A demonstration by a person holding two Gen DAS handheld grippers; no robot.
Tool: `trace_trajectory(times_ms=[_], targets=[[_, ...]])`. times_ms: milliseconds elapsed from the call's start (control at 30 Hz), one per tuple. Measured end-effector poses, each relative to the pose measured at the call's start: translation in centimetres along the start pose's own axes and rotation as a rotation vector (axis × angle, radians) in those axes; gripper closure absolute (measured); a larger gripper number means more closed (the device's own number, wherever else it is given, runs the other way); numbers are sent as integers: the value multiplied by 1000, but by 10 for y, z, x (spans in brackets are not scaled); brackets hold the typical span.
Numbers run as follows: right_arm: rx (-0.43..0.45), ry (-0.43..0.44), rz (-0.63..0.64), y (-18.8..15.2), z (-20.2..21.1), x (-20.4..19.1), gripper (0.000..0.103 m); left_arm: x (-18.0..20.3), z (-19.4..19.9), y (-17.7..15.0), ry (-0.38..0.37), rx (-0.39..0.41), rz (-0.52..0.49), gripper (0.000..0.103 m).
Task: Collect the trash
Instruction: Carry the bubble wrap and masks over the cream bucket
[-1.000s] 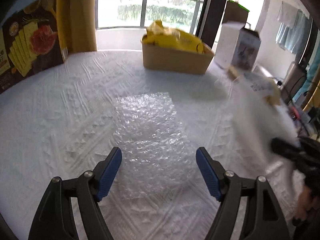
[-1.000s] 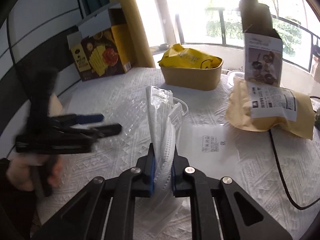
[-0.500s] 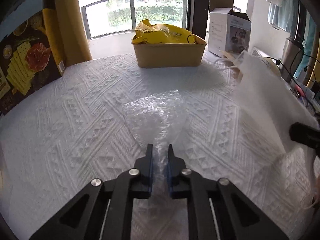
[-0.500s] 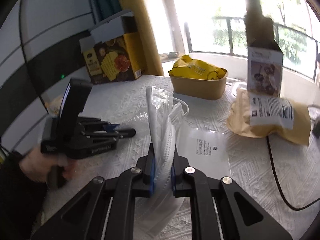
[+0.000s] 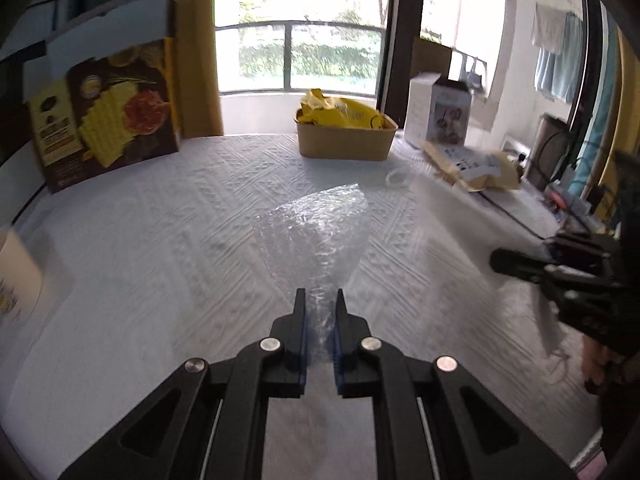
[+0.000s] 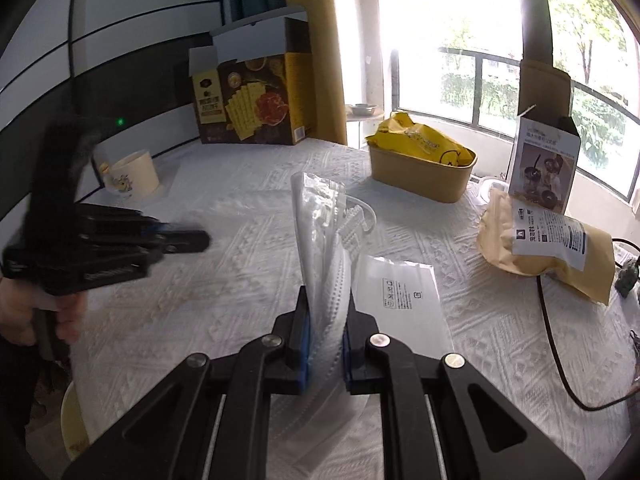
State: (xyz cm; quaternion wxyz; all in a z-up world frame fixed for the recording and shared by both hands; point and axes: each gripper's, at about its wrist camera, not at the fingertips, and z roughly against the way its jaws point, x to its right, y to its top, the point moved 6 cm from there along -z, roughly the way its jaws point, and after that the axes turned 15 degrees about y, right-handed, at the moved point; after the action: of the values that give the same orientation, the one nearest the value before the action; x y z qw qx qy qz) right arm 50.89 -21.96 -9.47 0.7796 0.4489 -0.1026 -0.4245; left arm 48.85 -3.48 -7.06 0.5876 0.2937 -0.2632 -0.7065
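Observation:
My left gripper (image 5: 319, 300) is shut on the near end of a clear bubble wrap sheet (image 5: 316, 228), which fans out ahead of it over the white tablecloth (image 5: 160, 240). My right gripper (image 6: 325, 300) is shut on a white face mask in its clear wrapper (image 6: 320, 232), held upright above the table. The left gripper also shows blurred at the left of the right wrist view (image 6: 188, 236). The right gripper shows blurred at the right edge of the left wrist view (image 5: 500, 258). A brown paper tub (image 5: 346, 142) holding a yellow bag (image 5: 340, 112) stands at the far side.
A clear flat packet (image 6: 400, 300) lies by the mask. A kraft pouch (image 6: 548, 244), a white printed box (image 6: 544, 168) and a black cable (image 6: 560, 360) are at the right. A cracker box (image 5: 104, 120) and a paper cup (image 6: 132, 176) stand at the left.
My left gripper closed on the bubble wrap and has lifted and pulled back with it, bunching the sheet. My right gripper keeps the mask and has shifted a little.

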Motion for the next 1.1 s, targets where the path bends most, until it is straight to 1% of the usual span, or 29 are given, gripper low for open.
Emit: trace_trajectory(times_ms=[100,167,300,533,833,1100], targets=[[-30,-4,44,-11,4,-17,92,-10,29,-12,-4,29,41,94],[-37,-5,59,-16,7,-26,92,-17,50,-25,-14,42,76,94],[-38,-9,74,-28,20,-45,92,-23,82,-50,-8,61,104,94],[-37,-9,115,-45,42,-79,92,-22,125,-86,4,88,113,94],[-24,-9,138,-65,69,-111,92,-14,169,-116,-5,124,126,94],[-6,10,168,-86,97,-143,92,-12,213,-148,10,161,129,94]])
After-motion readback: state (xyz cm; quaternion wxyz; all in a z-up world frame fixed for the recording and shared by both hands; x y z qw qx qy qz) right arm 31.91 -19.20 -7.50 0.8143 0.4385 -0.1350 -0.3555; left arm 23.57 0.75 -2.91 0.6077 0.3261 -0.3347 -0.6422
